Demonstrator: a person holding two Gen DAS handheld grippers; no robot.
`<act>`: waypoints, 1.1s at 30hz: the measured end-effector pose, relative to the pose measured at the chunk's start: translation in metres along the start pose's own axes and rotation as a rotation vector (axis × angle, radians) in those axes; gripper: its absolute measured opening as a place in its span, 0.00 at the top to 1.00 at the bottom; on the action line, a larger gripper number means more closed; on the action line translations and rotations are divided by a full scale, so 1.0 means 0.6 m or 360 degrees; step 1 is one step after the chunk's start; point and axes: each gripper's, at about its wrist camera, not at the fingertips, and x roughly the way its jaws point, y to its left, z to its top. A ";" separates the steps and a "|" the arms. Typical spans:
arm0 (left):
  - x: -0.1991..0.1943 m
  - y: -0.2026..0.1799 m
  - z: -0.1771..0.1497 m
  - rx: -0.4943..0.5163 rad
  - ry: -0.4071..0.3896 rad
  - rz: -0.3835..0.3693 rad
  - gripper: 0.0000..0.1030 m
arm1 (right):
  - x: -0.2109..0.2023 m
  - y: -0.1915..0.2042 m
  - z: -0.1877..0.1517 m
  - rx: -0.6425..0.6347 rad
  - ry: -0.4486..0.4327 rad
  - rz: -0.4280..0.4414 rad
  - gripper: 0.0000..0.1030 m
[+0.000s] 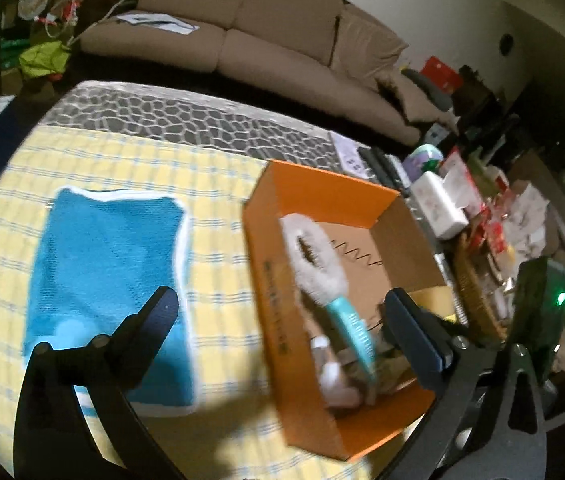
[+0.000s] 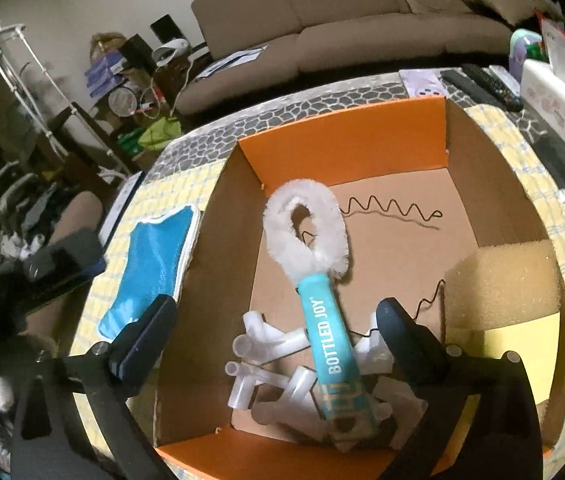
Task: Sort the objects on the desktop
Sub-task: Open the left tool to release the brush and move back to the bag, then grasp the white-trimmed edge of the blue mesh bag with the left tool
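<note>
An orange cardboard box (image 2: 342, 140) stands on a yellow checked cloth. Inside it a bottle brush (image 2: 326, 336) with a teal handle and a white fluffy loop head rests on several clear plastic tube pieces (image 2: 266, 364). A yellow sponge (image 2: 498, 284) fills the box's right corner, and a black wavy wire (image 2: 390, 206) lies on the floor of the box. My right gripper (image 2: 276, 308) hovers open over the box, its fingers either side of the brush handle without touching it. My left gripper (image 1: 282, 304) is open above the box's left wall (image 1: 278, 300). Left of the box lies a blue cloth (image 1: 110, 280).
Clutter crowds the table's right end: a white tissue box (image 2: 562, 120), remote controls (image 2: 482, 84), packets and a wicker basket (image 1: 474, 292). A dark device with a green light (image 1: 542, 300) sits near the box. A beige sofa (image 1: 282, 32) stands beyond the table.
</note>
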 end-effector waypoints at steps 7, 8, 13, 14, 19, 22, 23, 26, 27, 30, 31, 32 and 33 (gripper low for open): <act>-0.063 0.072 -0.035 0.0044 -0.0003 0.0176 0.00 | -0.006 0.040 0.011 0.0026 -0.0041 0.0046 0.01; -0.068 0.085 -0.037 0.0038 -0.0002 0.0212 0.00 | -0.008 0.050 0.014 0.0026 -0.0053 0.0052 0.01; -0.092 0.154 -0.044 -0.0079 -0.0013 0.0249 0.00 | -0.017 0.101 0.024 0.0020 -0.0157 0.0116 0.01; -0.093 0.161 -0.045 -0.0083 -0.0019 0.0250 0.00 | -0.017 0.112 0.027 0.0007 -0.0178 0.0120 0.01; -0.085 0.204 -0.046 -0.0143 -0.0009 0.0285 0.00 | -0.007 0.154 0.033 -0.0031 -0.0241 0.0124 0.01; -0.074 0.230 -0.045 -0.0183 0.0015 0.0295 0.00 | 0.006 0.174 0.038 -0.0052 -0.0239 0.0133 0.01; -0.072 0.237 -0.044 -0.0187 0.0018 0.0302 0.00 | 0.012 0.182 0.039 -0.0060 -0.0234 0.0136 0.01; -0.068 0.259 -0.046 -0.0215 0.0036 0.0319 0.00 | 0.030 0.205 0.037 -0.0099 -0.0204 0.0137 0.01; -0.066 0.266 -0.046 -0.0224 0.0043 0.0316 0.00 | 0.036 0.212 0.035 -0.0115 -0.0193 0.0137 0.01; -0.058 0.293 -0.048 -0.0273 0.0077 0.0310 0.00 | 0.053 0.228 0.029 -0.0165 -0.0152 0.0141 0.01; -0.056 0.301 -0.048 -0.0282 0.0085 0.0314 0.00 | 0.059 0.234 0.027 -0.0181 -0.0141 0.0145 0.01; -0.054 0.307 -0.048 -0.0291 0.0092 0.0320 0.00 | 0.064 0.240 0.025 -0.0196 -0.0130 0.0149 0.01; -0.051 0.314 -0.047 -0.0300 0.0100 0.0323 0.00 | 0.068 0.245 0.023 -0.0207 -0.0123 0.0152 0.01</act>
